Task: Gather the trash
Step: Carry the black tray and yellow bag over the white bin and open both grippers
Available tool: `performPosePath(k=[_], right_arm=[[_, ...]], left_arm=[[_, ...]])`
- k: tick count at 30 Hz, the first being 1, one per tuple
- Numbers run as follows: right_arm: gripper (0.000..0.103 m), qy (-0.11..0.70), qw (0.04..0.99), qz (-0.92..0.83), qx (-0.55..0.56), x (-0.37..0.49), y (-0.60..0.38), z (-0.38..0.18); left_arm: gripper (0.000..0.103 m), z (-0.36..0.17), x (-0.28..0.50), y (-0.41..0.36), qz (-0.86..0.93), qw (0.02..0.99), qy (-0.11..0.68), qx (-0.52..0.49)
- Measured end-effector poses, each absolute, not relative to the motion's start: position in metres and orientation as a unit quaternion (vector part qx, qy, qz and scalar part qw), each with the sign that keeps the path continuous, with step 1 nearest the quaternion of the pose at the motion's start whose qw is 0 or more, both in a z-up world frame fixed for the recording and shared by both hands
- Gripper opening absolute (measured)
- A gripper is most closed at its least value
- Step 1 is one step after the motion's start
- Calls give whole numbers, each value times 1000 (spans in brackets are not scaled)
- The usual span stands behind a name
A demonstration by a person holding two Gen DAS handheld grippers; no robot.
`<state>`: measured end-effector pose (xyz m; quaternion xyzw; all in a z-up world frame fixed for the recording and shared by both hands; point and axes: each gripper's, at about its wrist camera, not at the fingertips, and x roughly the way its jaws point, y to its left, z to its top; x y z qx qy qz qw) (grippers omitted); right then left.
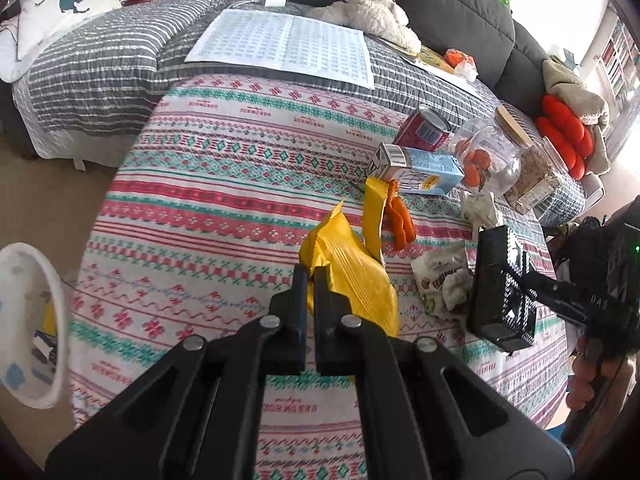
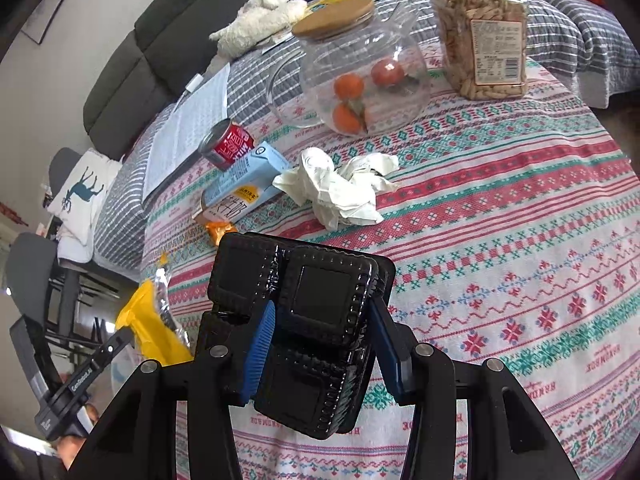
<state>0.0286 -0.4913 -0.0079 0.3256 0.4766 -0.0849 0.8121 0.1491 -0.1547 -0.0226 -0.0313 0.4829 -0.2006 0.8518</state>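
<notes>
Left gripper (image 1: 310,280) angled down, pinching yellow wrapper (image 1: 352,280) — right gripper (image 2: 324,320) angled down, clamping black tray (image 2: 316,320)

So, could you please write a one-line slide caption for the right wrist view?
Right gripper clamps a black plastic biscuit tray above the patterned tablecloth.
</notes>
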Motion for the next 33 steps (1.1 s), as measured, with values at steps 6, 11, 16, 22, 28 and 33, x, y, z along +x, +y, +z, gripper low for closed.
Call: performPosePath(k=[6,11,16,22,28,33], right_arm=[[49,469,818,-82,324,24,-487,6],[49,466,823,-70,316,26,-473,14],[49,465,828,-50,309,37,-452,23],[49,475,831,-28,289,54,-415,24],[49,487,831,-1,269,77,-372,19],[49,497,831,23,250,93,-330,16]], left_arm=[[3,-11,145,-137,-195,859,472,-35],[3,-5,142,-123,-190,864,466,-38],[3,1,141,-107,-180,870,457,-34],[3,9,140,-74,-157,880,446,-40],[3,6,141,-21,-109,890,441,-39],[3,1,140,33,-64,894,442,-43]])
